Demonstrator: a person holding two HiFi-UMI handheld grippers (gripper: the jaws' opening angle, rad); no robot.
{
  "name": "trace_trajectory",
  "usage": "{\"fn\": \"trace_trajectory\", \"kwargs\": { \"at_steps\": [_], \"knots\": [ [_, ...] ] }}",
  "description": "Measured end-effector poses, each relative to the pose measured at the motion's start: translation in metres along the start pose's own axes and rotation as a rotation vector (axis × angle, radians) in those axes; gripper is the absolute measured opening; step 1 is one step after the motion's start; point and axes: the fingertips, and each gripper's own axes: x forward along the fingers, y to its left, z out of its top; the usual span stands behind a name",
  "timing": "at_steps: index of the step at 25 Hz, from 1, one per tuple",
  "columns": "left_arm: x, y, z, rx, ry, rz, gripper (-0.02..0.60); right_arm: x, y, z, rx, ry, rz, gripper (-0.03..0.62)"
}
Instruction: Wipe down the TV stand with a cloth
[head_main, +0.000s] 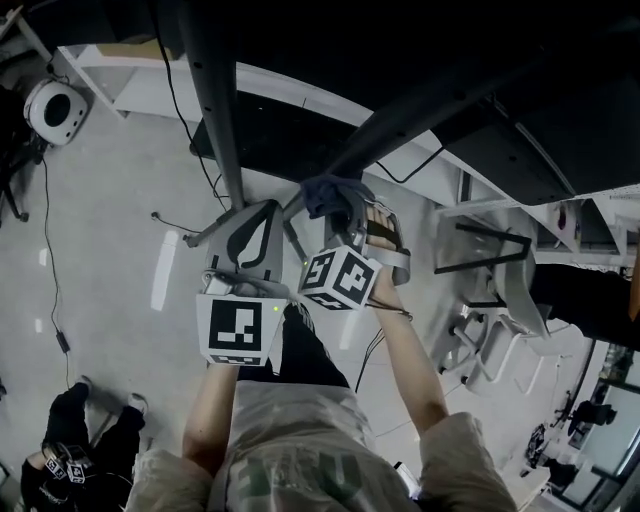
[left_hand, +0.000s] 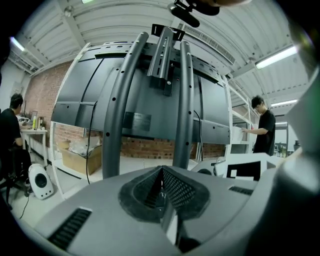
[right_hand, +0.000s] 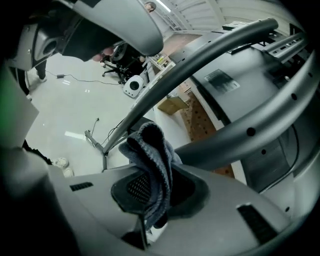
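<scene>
The TV stand has dark grey perforated poles (head_main: 220, 110) that rise to the back of a dark TV (left_hand: 145, 95). In the left gripper view two curved poles (left_hand: 117, 100) stand straight ahead. My right gripper (head_main: 340, 205) is shut on a blue-grey cloth (head_main: 325, 190), held right by the spot where the poles meet. The right gripper view shows the bunched cloth (right_hand: 152, 160) sticking out of the jaws just below a slanted pole (right_hand: 200, 65). Whether cloth and pole touch is unclear. My left gripper (head_main: 250, 220) is shut and empty, beside the right one at the left pole's base.
A white round device (head_main: 55, 108) and a cable (head_main: 50, 260) lie on the floor at left. White shelving (head_main: 140, 85) runs behind the stand, and a white frame (head_main: 500, 290) stands at right. One person sits at bottom left (head_main: 70, 440), another stands by shelves (left_hand: 262, 125).
</scene>
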Motion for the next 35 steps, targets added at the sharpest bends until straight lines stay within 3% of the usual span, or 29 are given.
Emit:
{"fn": "trace_trajectory", "kwargs": {
  "at_steps": [15, 24, 35],
  "knots": [
    [0.003, 0.015, -0.058, 0.001, 0.099, 0.038, 0.015, 0.078, 0.107, -0.047, -0.022, 0.058, 0.210, 0.057],
    [0.008, 0.025, -0.080, 0.000, 0.143, 0.060, 0.015, 0.107, 0.145, -0.062, -0.031, 0.083, 0.301, 0.057],
    [0.012, 0.034, -0.095, -0.035, 0.153, 0.083, 0.014, 0.127, 0.170, -0.079, -0.038, 0.111, 0.329, 0.057]
  ]
}}
